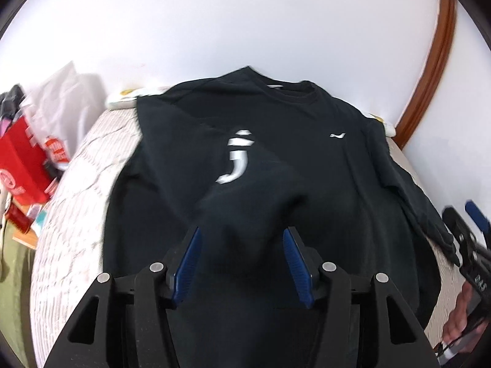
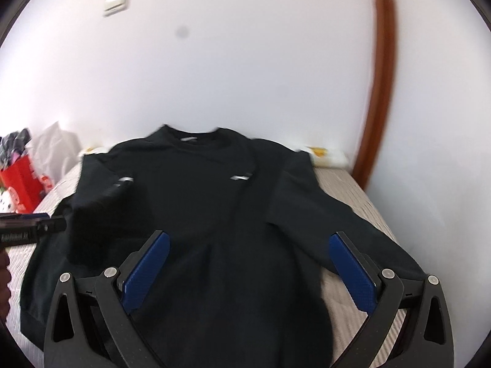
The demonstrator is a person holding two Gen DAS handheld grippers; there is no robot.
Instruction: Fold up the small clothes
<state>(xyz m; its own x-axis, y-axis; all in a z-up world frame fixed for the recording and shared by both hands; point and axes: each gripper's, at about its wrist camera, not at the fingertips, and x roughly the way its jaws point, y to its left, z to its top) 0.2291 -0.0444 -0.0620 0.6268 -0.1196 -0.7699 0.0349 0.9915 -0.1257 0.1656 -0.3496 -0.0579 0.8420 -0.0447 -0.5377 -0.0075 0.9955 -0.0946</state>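
A black long-sleeved sweatshirt (image 1: 307, 168) with a white "j" print lies face up on the bed, collar toward the wall; it also shows in the right wrist view (image 2: 199, 214). Its left sleeve (image 1: 245, 190) is folded across the chest and its cuff lies between the blue pads of my left gripper (image 1: 242, 236), whose jaws stand apart. My right gripper (image 2: 248, 242) is wide open above the lower body of the sweatshirt, near the right sleeve (image 2: 322, 214), which lies spread on the bed. Each gripper shows at the edge of the other view.
The bed has a pale quilted cover (image 1: 76, 214). A red bag (image 1: 21, 165), a white plastic bag (image 1: 67, 98) and clutter sit to the left. A white wall (image 1: 245, 15) is behind and a brown wooden frame (image 2: 380, 76) stands at right.
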